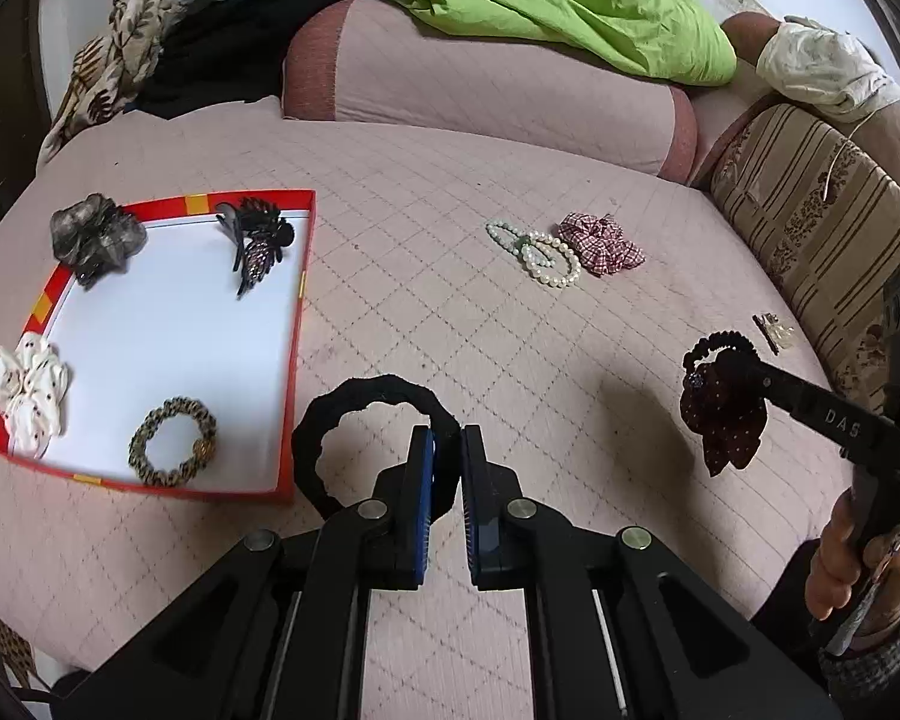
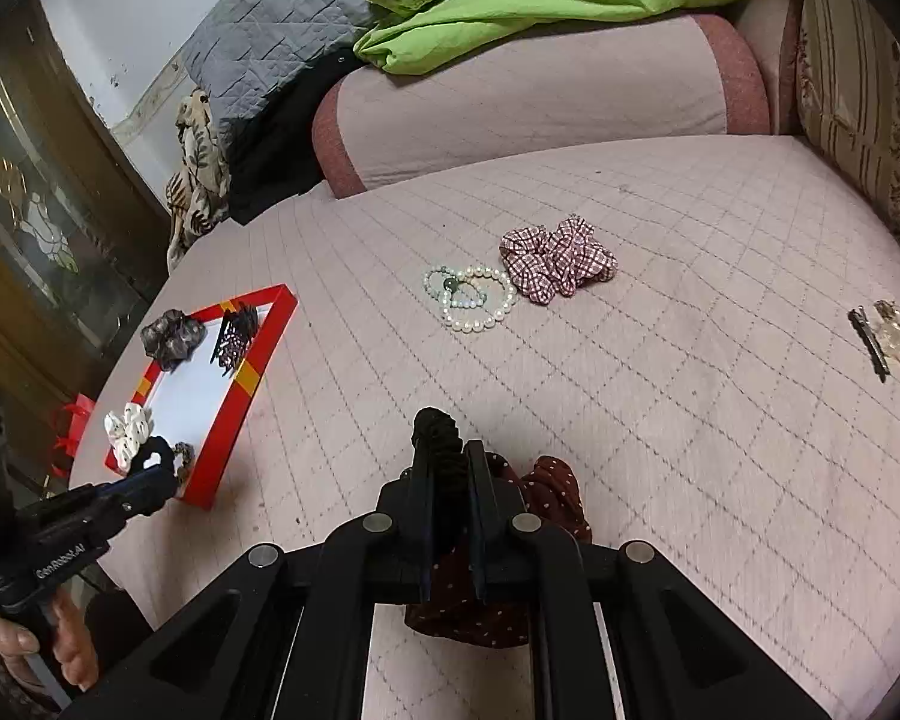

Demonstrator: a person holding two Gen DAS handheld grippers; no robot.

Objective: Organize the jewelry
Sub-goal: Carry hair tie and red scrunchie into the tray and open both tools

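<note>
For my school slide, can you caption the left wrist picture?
Left tool grips a black fabric hair loop beside a red-rimmed white tray of hair accessories.

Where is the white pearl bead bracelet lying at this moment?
The white pearl bead bracelet lies on the pink quilted bed cover, centre of the right wrist view, touching the left side of the red checked fabric scrunchie, far right of the red-rimmed tray.

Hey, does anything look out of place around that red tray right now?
Yes: the grey scrunchie sits askew over the red tray's far corner rim instead of flat inside, partly hanging out. Everything else in the tray lies within its walls.
</note>
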